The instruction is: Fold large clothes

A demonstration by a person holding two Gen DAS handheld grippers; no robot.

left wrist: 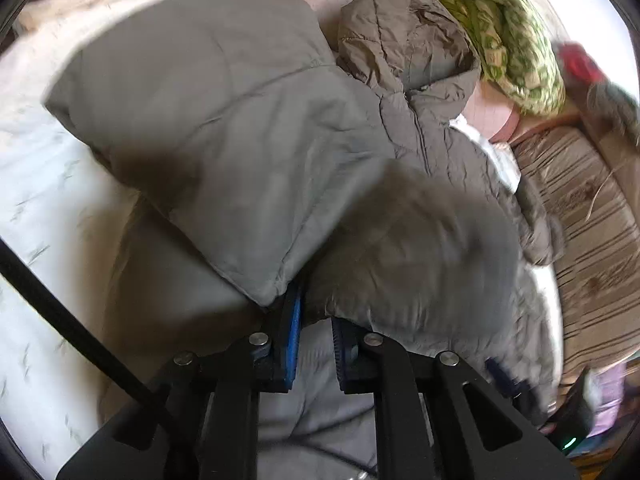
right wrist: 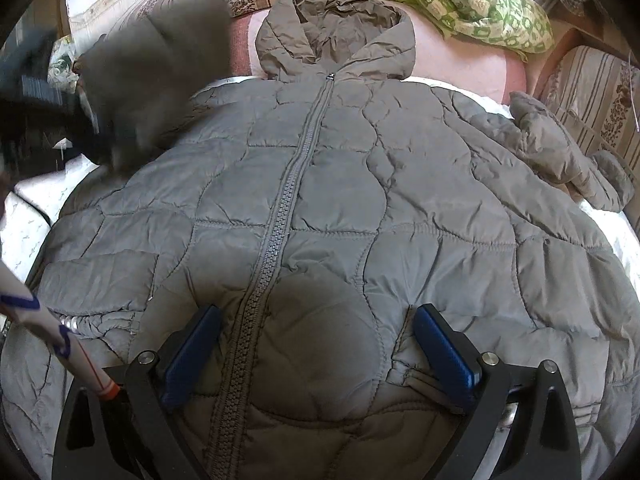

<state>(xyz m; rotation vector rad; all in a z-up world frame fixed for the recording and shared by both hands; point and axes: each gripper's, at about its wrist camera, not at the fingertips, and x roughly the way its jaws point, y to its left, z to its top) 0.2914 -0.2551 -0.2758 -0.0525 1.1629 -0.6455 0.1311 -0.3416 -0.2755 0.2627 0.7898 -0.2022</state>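
Quilted jacket (right wrist: 360, 208) — green blanket (right wrist: 472, 12), striped cushions (right wrist: 592, 92) behind

A grey-brown quilted puffer jacket (right wrist: 360, 208) lies face up on the bed, zipped shut, its zip (right wrist: 288, 208) running down the middle; the hood (right wrist: 336, 36) lies flat at the far end, opening upward; one sleeve (right wrist: 560, 152) is bent and crumpled along one side; the other sleeve (left wrist: 224, 152) is lifted clear of the bed, blurred, its cuff end hidden at the near edge.
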